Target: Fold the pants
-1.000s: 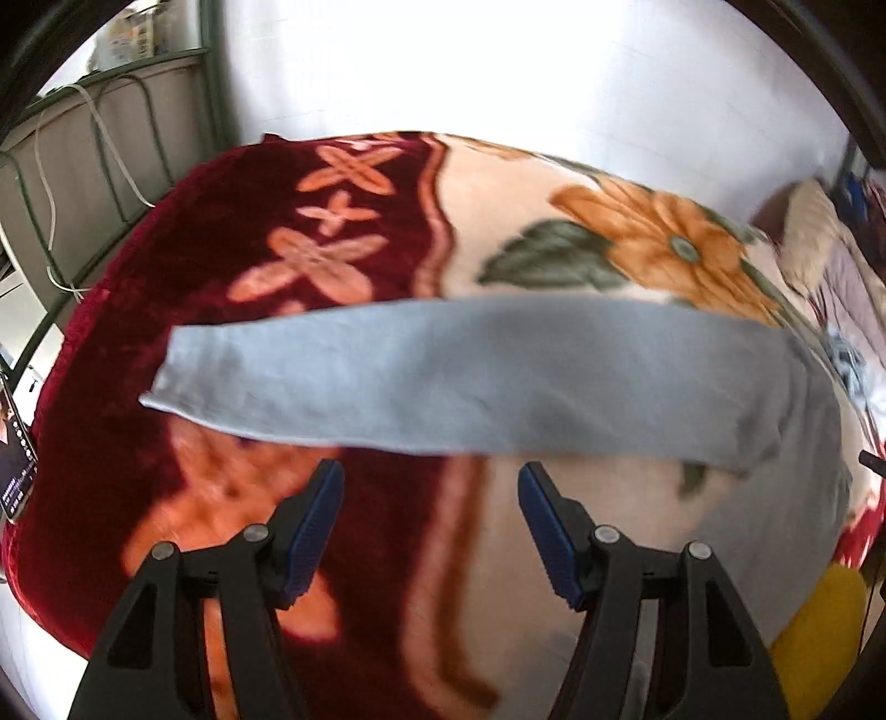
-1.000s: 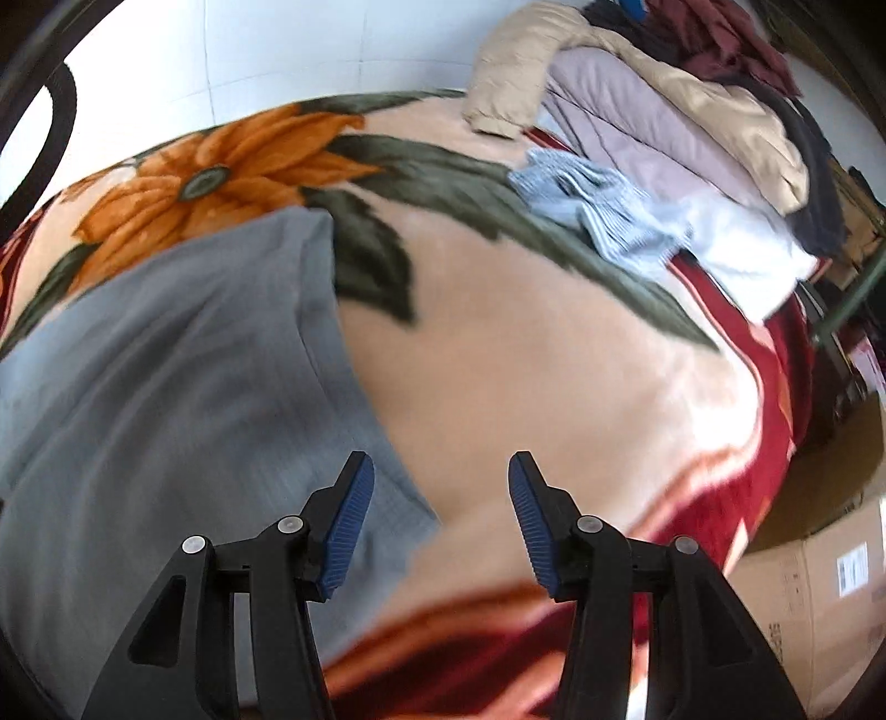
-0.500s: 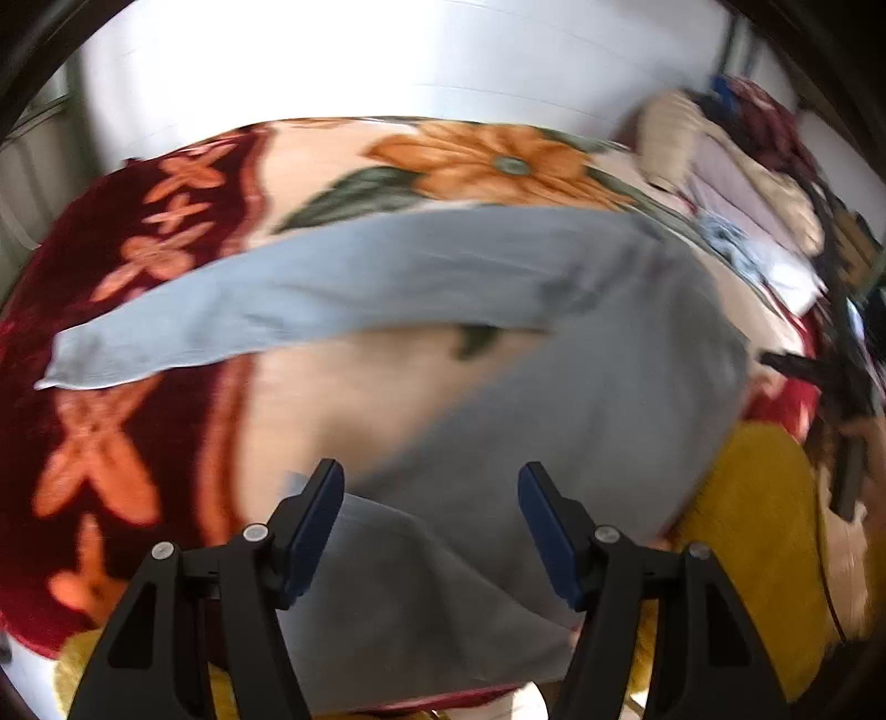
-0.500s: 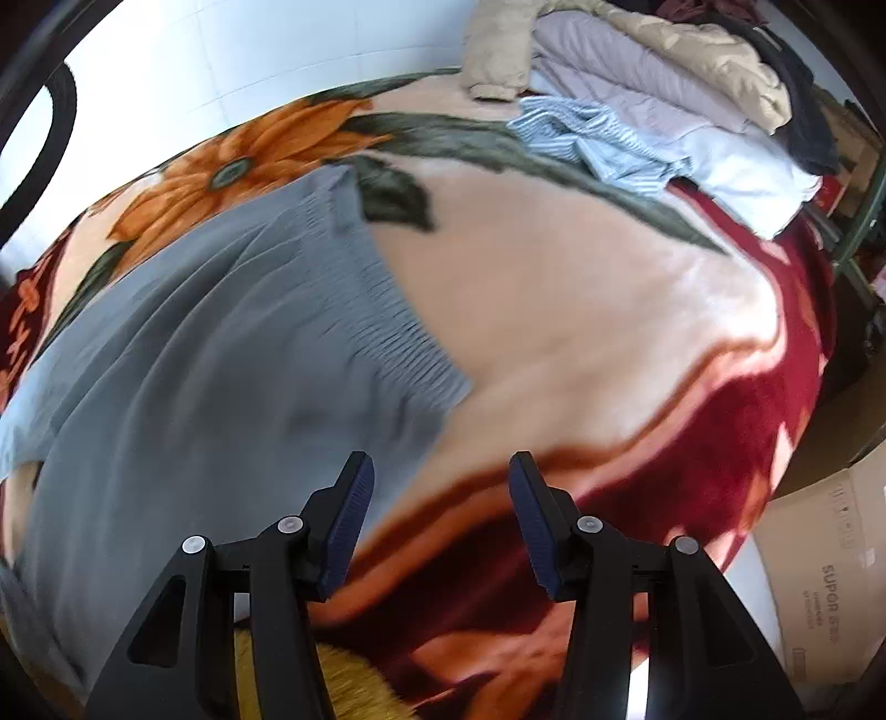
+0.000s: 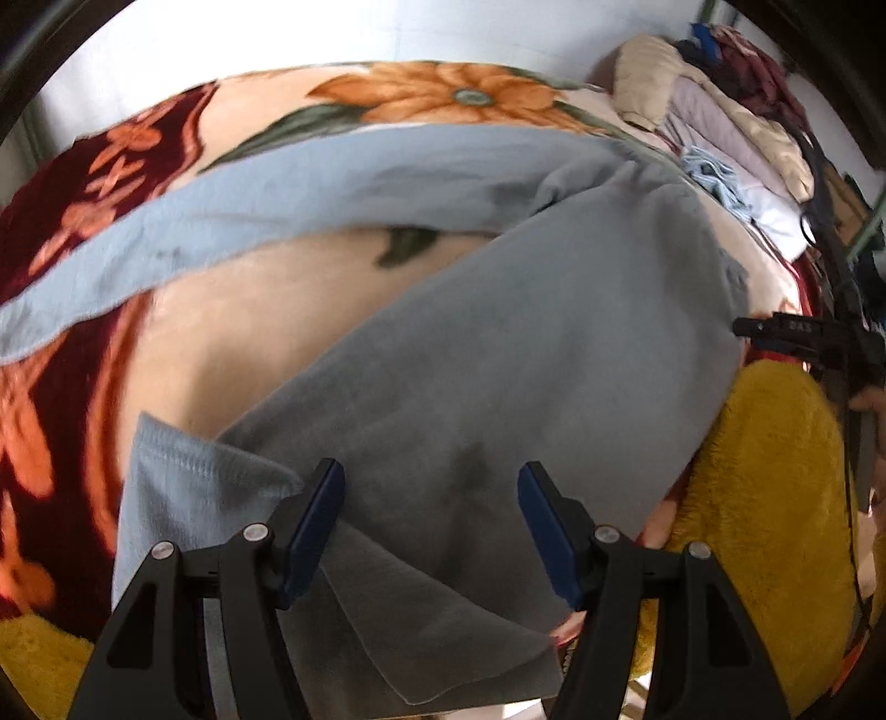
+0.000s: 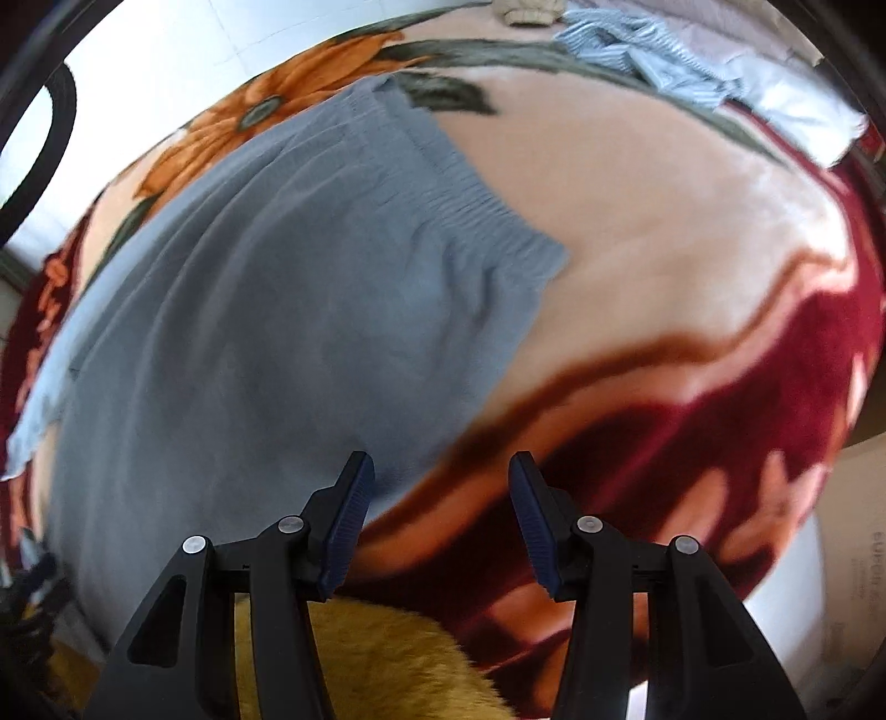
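Grey-blue pants lie spread on a flowered blanket, legs apart in a V. One leg runs far left, the other comes toward the near edge, where its cuff is folded over. My left gripper hovers open over that near leg, nothing between its pads. In the right wrist view the elastic waistband lies to the upper right of the pants. My right gripper stands open over the pants' near edge and the blanket, holding nothing.
A pile of clothes sits at the far right of the bed, with a striped blue garment beside it. Yellow fuzzy fabric lies along the near edge. The other gripper shows at the right. A cardboard box stands past the bed.
Both grippers came down and closer to the pants. The left view swung right, from the far leg to the near leg and its cuff. The waistband now sits higher in the right view.
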The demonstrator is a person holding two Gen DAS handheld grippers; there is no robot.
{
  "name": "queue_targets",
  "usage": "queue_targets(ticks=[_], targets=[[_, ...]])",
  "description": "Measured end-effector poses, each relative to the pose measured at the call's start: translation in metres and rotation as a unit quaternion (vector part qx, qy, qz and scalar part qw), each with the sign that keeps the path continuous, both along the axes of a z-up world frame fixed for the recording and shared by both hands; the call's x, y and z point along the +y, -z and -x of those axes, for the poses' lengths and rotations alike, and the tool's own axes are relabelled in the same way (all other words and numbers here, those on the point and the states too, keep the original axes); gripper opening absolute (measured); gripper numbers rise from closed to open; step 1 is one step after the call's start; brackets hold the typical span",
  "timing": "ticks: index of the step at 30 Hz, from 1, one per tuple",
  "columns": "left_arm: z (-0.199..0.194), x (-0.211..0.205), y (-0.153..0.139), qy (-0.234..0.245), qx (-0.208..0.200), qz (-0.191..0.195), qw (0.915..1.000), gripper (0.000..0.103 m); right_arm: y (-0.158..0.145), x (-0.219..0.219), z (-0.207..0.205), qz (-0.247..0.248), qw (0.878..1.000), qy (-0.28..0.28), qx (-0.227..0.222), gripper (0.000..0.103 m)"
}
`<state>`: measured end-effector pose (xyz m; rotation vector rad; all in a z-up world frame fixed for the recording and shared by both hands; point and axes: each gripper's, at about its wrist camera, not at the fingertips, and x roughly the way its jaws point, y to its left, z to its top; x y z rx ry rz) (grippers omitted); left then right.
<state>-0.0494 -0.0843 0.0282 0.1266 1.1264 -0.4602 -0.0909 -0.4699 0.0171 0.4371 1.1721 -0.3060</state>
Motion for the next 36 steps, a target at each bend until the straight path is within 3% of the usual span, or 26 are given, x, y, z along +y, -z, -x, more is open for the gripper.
queue_targets(ticks=[1,2,4,6,13,24,33,36], targets=[[0.0,0.002,0.001,-0.002,0.002,0.004,1.0,0.069,0.0,0.002,-0.002,-0.005,1.0,-0.008,-0.002,0.041],[0.0,0.003,0.0,-0.004,0.002,0.007,1.0,0.069,-0.002,0.005,-0.005,-0.008,1.0,-0.021,-0.01,0.025],[0.0,0.003,-0.002,-0.002,0.002,0.005,1.0,0.069,-0.01,0.012,-0.011,0.002,0.999,-0.044,-0.024,0.011],[0.002,0.002,-0.004,0.001,0.0,0.004,1.0,0.069,-0.021,0.018,-0.015,0.017,0.997,-0.055,-0.043,0.005],[0.013,-0.01,-0.019,0.044,-0.013,0.04,0.9981,0.069,-0.067,0.032,-0.04,0.028,0.991,-0.068,-0.115,0.003],[0.017,-0.013,-0.032,0.065,-0.005,0.102,0.9926,0.069,-0.085,0.054,-0.097,0.036,0.988,-0.053,-0.139,0.003],[0.03,-0.046,-0.013,0.107,0.019,0.072,0.9915,0.069,-0.083,0.057,-0.108,0.022,0.99,-0.034,-0.136,0.003],[0.038,-0.059,-0.002,0.124,-0.003,0.016,0.9922,0.069,-0.088,0.053,-0.103,0.016,0.989,-0.032,-0.143,0.003]])
